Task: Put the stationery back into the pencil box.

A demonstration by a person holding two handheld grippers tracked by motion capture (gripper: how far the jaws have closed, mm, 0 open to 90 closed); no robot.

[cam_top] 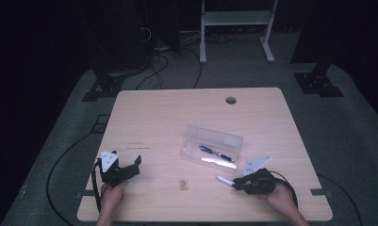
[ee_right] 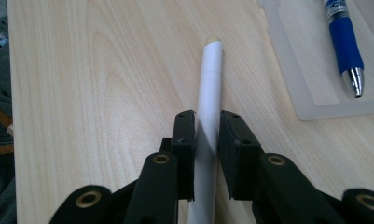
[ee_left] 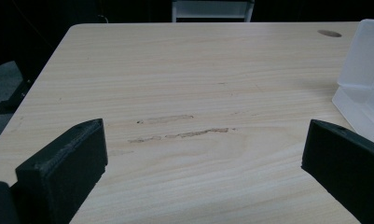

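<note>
Where the right gripper points, its two black jaws press from either side on a slim white cylindrical pen, whose rounded tip sticks out ahead of them over the bare wood; in the high view this pen pokes out toward the table's middle from the right gripper. Just beside it, apart and not in the way, lies a clear frosted plastic pencil case, its lid standing up, with a blue ballpoint pen with a silver tip inside. A small tan lump sits near the front edge between the hands; I cannot tell what it is. The left gripper holds its jaws wide apart with nothing between them, over a scuffed patch of the light wooden table, which has rounded corners and a round cable hole. Around it: grey carpet, black cables, a white metal frame, dark surroundings
</note>
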